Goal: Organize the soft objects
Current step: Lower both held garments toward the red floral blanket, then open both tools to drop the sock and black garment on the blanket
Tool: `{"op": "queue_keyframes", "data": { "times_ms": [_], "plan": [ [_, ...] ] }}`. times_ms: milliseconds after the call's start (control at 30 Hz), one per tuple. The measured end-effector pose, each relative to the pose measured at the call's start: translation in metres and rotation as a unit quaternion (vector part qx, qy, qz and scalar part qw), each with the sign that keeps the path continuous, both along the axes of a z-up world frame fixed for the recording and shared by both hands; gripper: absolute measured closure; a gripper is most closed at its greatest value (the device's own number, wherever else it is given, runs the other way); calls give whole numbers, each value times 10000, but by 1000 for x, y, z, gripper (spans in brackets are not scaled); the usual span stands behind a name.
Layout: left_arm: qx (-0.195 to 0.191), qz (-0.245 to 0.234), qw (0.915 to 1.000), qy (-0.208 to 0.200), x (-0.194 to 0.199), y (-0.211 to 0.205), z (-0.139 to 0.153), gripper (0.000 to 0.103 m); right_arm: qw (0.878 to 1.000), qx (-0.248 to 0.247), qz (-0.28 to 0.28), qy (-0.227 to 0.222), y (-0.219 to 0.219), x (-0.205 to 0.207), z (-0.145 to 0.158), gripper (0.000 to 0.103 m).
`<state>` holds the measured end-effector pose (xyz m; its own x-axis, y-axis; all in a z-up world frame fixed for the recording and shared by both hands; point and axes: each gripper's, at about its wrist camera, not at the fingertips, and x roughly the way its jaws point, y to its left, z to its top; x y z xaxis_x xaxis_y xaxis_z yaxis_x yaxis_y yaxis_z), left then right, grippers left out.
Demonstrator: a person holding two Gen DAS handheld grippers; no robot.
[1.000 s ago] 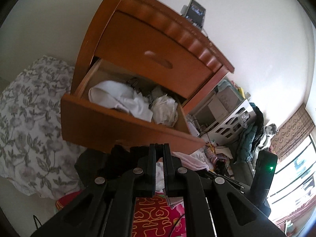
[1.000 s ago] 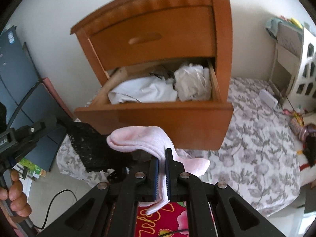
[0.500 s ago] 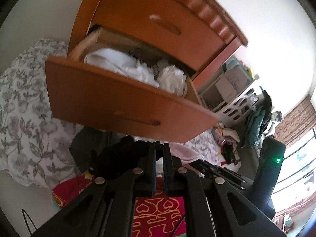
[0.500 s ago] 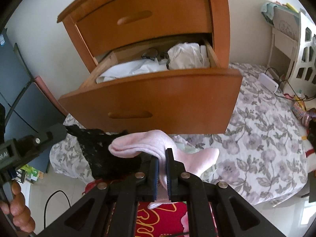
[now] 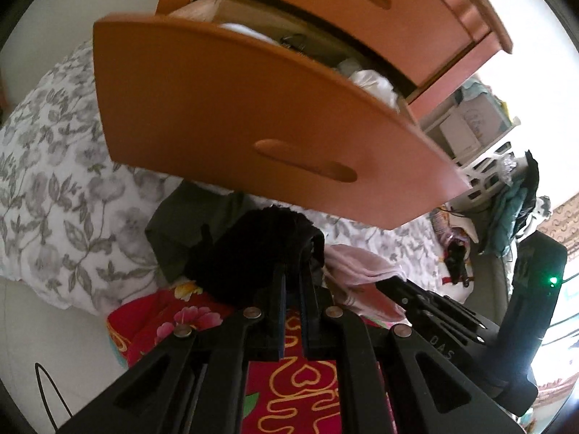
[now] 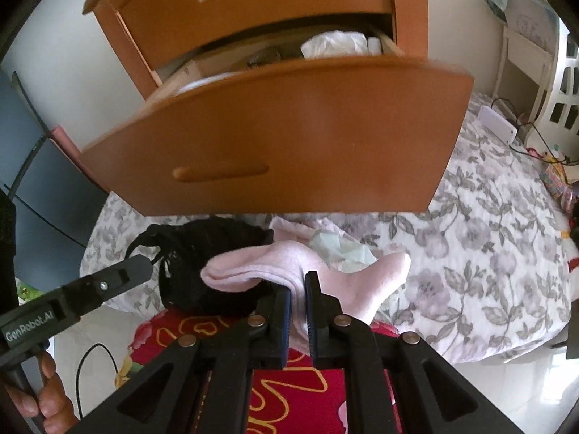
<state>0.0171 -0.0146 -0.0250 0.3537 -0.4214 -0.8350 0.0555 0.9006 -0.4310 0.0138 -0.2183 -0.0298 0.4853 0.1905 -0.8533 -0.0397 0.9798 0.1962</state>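
Item, nearest: pink sock (image 6: 286,271), soft, light, limp, best pinched mid-fold, draped between the right gripper (image 6: 298,287) pads, jaws just easing apart; left, black lace garment (image 5: 253,253), flimsy, clamped in the closed left gripper (image 5: 292,282), marked "GenRobot.AI"; beyond, open wooden drawer (image 6: 289,137).

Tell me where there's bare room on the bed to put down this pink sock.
Free: the floral bedspread right of the pink sock, up to the white box. Crowded: under the open drawer, where the black cloth and a green cloth lie.
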Motion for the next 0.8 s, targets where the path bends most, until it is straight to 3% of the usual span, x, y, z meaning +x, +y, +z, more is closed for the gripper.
{"op": "queue_keyframes", "data": {
  "times_ms": [100,167,233,300,367,500,633,800],
  "plan": [
    [101,61,9999,73,1,1,-3,97,10000,-52,-32,63,-2,0,-4,92],
    [188,125,9997,136,2,3,-4,94,9999,-69,-67,66,-3,0,-4,85],
    [237,208,9993,201,1,5,-6,81,9999,-72,-56,53,-3,-2,-2,71],
    [260,270,9991,221,1,8,-6,64,10000,-82,-18,28,-2,-3,-1,69],
    [292,295,9989,200,1,10,-4,62,10000,-96,-5,16,-3,-4,0,62],
    [391,389,9983,202,1,14,-3,42,9999,-130,-29,1,-4,-6,1,49],
    [550,517,9968,254,1,19,-3,34,9995,-244,-185,11,-7,-7,1,31],
    [781,643,9947,204,2,24,-2,25,9987,-361,-347,54,-13,-8,-3,21]
  ]
}}
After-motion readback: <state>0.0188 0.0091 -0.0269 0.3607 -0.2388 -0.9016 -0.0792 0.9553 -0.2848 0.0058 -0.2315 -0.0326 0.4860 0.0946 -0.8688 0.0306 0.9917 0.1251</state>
